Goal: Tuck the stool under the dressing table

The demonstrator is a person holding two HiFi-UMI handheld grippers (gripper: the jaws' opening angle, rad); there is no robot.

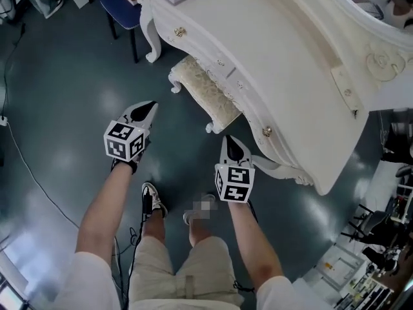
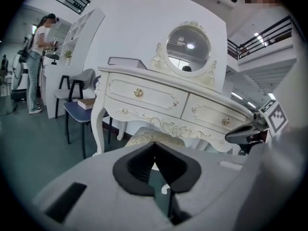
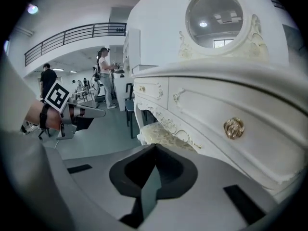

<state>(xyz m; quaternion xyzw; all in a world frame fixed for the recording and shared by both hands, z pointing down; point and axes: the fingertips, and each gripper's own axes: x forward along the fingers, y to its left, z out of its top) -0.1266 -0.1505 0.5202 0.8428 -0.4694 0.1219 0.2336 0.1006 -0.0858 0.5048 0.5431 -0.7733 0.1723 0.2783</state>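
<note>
The white stool (image 1: 205, 92) with a patterned cushion stands partly under the white dressing table (image 1: 284, 76); its outer edge and two curled legs stick out. The cushion shows below the table's apron in the left gripper view (image 2: 154, 137) and in the right gripper view (image 3: 161, 134). My left gripper (image 1: 150, 107) hovers left of the stool, jaws shut and empty. Near the table's front leg my right gripper (image 1: 231, 141) is raised off the stool, also shut with nothing held.
A blue chair (image 1: 122, 8) with a book on it stands left of the table. A black cable (image 1: 29, 166) runs over the grey floor. A cluttered bench (image 1: 381, 250) sits at the right. People stand far off in the room (image 2: 37, 61).
</note>
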